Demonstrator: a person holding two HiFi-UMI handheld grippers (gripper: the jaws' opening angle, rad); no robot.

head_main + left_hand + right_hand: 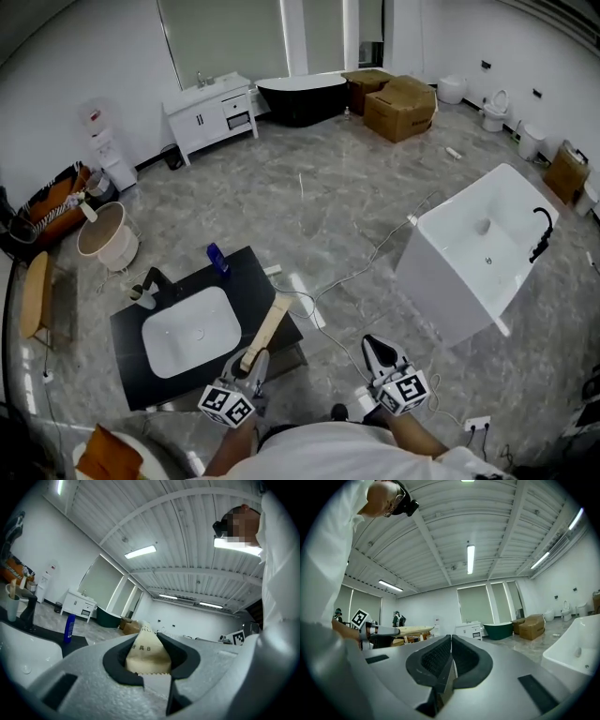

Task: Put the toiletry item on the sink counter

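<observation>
A long beige paper packet (267, 328) with print on it is the toiletry item, and my left gripper (255, 361) is shut on its near end. It slants up over the front right corner of the black sink counter (258, 272). In the left gripper view the packet (146, 656) fills the gap between the jaws. The counter carries a white basin (192, 330), a black faucet (155, 278) and a blue bottle (217, 260). My right gripper (375, 349) hangs to the right over the floor, shut and empty (451, 656).
A white freestanding tub (478, 248) lies tipped on the floor to the right, with a cable (375, 253) running toward the counter. A round bucket (105, 234) stands left of the counter. A white vanity (211, 111), a black bathtub (300, 94) and cardboard boxes (398, 105) stand far back.
</observation>
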